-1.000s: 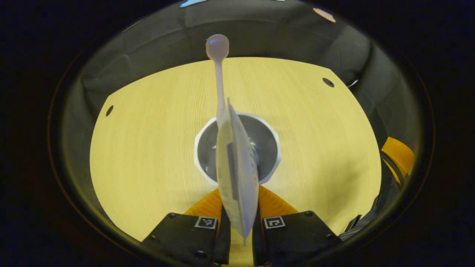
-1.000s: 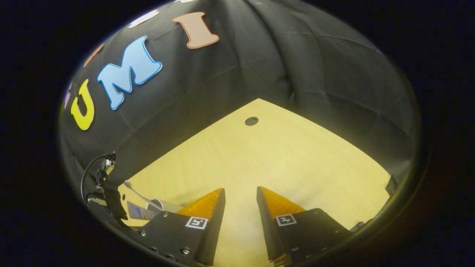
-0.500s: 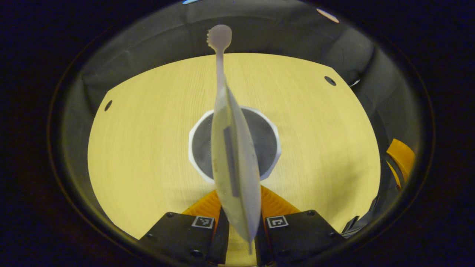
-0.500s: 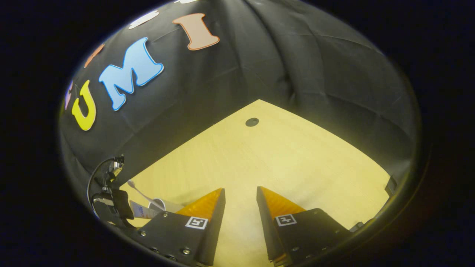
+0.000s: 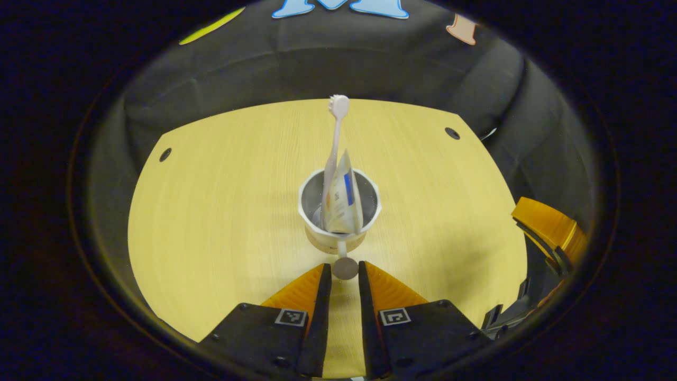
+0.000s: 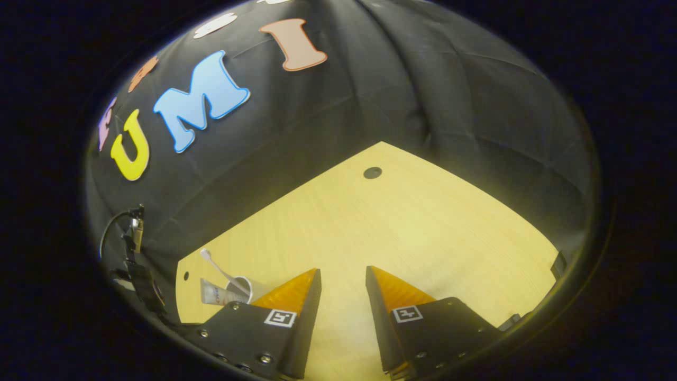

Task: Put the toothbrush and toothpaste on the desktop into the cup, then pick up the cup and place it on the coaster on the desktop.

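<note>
The pale wooden table [image 5: 222, 211] carries the white cup [image 5: 338, 209] at its middle, standing on a round cork coaster [image 5: 336, 244] that peeks out beneath it. The left gripper [image 5: 342, 275] hangs just short of the cup with its jaws slightly parted and empty, while the right gripper [image 6: 341, 278] sits well off to the side, jaws spread on nothing. Inside the cup the toothpaste [image 5: 342, 203] tube leans beside the toothbrush [image 5: 333, 143], whose bristled head rises well above the rim.
</note>
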Tool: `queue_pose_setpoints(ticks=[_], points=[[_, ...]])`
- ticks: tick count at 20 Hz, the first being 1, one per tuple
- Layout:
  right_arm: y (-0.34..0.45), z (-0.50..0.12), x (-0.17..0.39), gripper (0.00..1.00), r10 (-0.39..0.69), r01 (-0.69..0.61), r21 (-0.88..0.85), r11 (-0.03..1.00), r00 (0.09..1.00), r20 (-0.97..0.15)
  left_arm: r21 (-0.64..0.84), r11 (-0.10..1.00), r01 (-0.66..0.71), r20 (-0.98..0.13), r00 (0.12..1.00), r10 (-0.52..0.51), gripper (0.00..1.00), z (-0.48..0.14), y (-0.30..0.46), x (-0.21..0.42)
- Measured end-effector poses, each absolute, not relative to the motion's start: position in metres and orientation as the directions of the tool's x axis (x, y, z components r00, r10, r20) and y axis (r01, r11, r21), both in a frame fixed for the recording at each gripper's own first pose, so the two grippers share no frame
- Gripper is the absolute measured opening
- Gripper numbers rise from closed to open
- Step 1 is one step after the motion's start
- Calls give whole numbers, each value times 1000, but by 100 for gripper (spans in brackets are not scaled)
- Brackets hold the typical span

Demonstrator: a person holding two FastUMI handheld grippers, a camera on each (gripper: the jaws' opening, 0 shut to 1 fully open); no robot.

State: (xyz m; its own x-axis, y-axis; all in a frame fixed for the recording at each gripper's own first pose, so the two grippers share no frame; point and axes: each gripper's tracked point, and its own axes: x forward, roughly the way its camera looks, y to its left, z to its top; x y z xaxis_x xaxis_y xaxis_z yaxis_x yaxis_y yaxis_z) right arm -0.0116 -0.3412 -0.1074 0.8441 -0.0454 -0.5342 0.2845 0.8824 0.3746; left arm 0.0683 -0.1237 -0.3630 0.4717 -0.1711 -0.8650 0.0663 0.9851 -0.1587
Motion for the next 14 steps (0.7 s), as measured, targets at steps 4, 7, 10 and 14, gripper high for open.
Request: queue_pose_setpoints(ticks=[4,7,10,14], points=[[-313,-81,-20,52,2,190,348,918,875,-484,-196,978,77,-784,586,-203,36,-309,-94,53],[-289,-45,-25,51,32,110,312,944,909,-416,-175,982,67,-679,714,-170,36,-257,-56,54],[-267,2,-33,51,57,22,243,970,948,-312,-140,988,64,-540,832,-130,33,-192,-27,56],[-236,63,-44,51,110,-74,195,978,977,-181,-119,992,43,-326,942,-79,30,-106,6,48]])
